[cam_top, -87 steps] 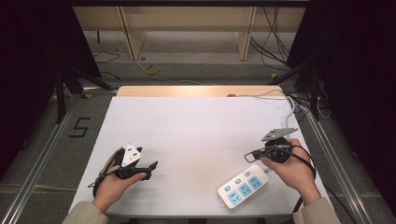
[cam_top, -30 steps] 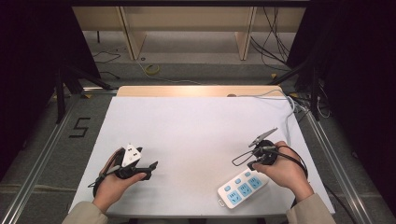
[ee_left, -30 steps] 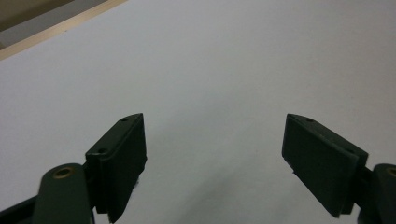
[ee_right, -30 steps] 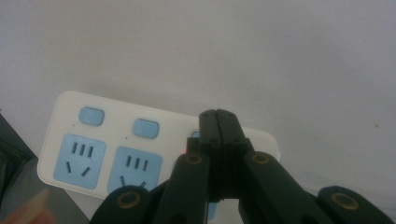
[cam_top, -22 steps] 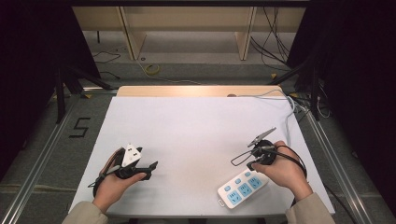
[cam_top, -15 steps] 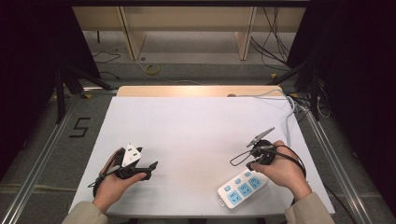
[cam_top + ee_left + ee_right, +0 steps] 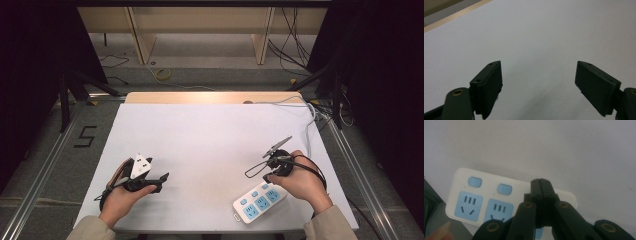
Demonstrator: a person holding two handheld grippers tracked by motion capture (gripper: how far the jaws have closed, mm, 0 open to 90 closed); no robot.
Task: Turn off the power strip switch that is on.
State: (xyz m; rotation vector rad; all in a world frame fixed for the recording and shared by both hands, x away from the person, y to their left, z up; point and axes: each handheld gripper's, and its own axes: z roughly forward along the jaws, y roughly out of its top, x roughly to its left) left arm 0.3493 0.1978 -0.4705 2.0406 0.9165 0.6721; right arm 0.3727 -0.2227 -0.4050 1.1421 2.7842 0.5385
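A white power strip (image 7: 259,202) with blue sockets lies at an angle near the front right corner of the white table (image 7: 215,145), just below the person's right hand (image 7: 299,180). In the right gripper view the strip (image 7: 486,197) sits directly beyond the right gripper (image 7: 540,185), whose two black jaws are pressed together with nothing between them; whether their tips touch the strip cannot be told. Well apart, near the front left of the table, the left hand (image 7: 121,200) holds the left gripper (image 7: 161,179) low over the bare surface. The left gripper view shows its jaws spread wide over plain white tabletop (image 7: 544,37), empty. A thin cable (image 7: 300,107) runs along the table's far right edge.
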